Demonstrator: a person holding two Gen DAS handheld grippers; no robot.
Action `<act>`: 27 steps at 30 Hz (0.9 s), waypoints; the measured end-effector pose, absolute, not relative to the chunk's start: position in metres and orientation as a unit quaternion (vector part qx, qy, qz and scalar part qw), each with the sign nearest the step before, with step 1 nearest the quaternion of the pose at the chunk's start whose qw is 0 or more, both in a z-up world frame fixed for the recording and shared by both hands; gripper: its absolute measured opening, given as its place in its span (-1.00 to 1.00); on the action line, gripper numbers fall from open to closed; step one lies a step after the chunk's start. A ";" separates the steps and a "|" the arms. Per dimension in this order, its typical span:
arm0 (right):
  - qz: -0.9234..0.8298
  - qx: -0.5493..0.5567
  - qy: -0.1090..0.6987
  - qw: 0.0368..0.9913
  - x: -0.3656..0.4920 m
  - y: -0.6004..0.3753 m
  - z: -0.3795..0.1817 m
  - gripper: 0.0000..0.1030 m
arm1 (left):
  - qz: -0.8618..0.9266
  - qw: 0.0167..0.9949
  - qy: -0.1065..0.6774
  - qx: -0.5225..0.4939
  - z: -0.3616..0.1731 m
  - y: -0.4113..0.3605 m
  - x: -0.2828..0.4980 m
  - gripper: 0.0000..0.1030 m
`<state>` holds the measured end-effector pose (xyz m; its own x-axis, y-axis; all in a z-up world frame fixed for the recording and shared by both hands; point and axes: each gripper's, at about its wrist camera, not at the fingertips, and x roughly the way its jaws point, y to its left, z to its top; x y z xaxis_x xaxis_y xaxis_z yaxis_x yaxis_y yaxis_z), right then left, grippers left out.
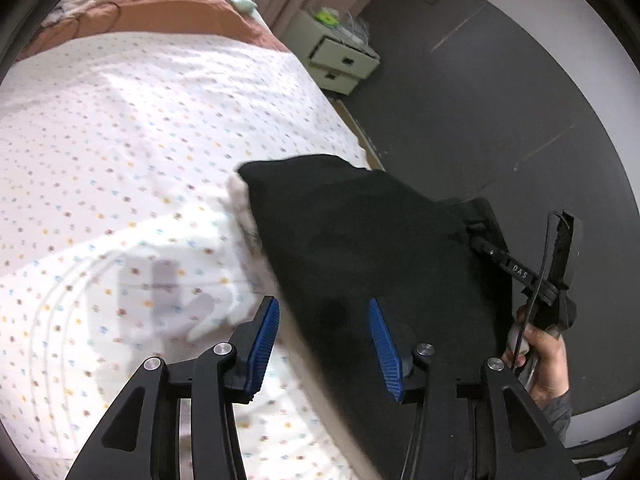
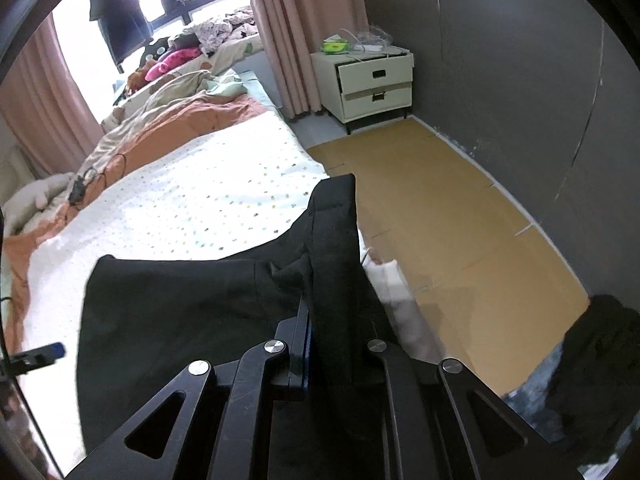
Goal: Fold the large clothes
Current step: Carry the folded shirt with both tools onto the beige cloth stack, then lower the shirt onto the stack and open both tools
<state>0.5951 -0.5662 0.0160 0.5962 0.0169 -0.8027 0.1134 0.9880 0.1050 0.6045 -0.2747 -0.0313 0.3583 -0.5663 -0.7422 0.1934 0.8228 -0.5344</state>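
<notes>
Black, soft garment (image 1: 360,240) droops limp over the bed (image 1: 120,140) edge, ahead of both grippers. Right gripper (image 2: 336,340) pinches a fold; left gripper (image 1: 324,344) gapes, pads clear. Probably light and floppy, so best taken at corners or hems.

The bed (image 1: 132,128) carried a white sheet (image 2: 208,200) dotted in small colours. A black garment (image 1: 352,232) lay over its near edge (part of it hanging past the side). Farther up, a rumpled orange-brown quilt (image 2: 192,120) and a beige blanket (image 2: 160,96) covered the mattress, with a dark cable (image 2: 92,180) trailing across the quilt.
</notes>
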 end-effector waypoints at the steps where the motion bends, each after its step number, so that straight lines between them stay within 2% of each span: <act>1: -0.033 0.070 0.450 0.890 0.600 -0.567 0.014 -0.81 | -0.232 0.806 0.514 -0.177 -0.032 -0.271 0.601 -0.05; 15: -0.120 0.110 0.475 0.865 0.613 -0.611 -0.015 -0.80 | -0.214 0.801 0.535 -0.161 -0.036 -0.257 0.566 -0.05; 18: -0.120 0.108 0.468 0.869 0.613 -0.610 -0.010 -0.48 | -0.217 0.797 0.541 -0.161 -0.044 -0.263 0.574 -0.05; 20: -0.121 0.118 0.472 0.865 0.609 -0.611 -0.005 -0.13 | -0.224 0.794 0.543 -0.159 -0.047 -0.267 0.572 -0.05; 21: -0.126 0.122 0.468 0.866 0.602 -0.613 0.001 -0.03 | -0.228 0.792 0.543 -0.157 -0.047 -0.269 0.570 -0.05; 22: -0.130 0.126 0.464 0.867 0.596 -0.614 0.005 0.21 | -0.233 0.792 0.544 -0.155 -0.049 -0.272 0.569 -0.03; 23: -0.130 0.132 0.457 0.870 0.585 -0.615 0.011 0.34 | -0.236 0.790 0.544 -0.154 -0.049 -0.275 0.567 0.00; 25: -0.120 0.137 0.445 0.877 0.565 -0.616 0.020 0.34 | -0.243 0.789 0.542 -0.158 -0.050 -0.279 0.564 0.20; 27: -0.112 0.149 0.433 0.882 0.537 -0.619 0.029 0.34 | -0.248 0.787 0.541 -0.162 -0.049 -0.284 0.560 0.31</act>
<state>0.5368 -0.6187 0.0291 0.5993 -0.0678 -0.7976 0.3257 0.9308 0.1657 0.5600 -0.2845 -0.0489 0.2909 -0.5666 -0.7710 0.2153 0.8239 -0.5242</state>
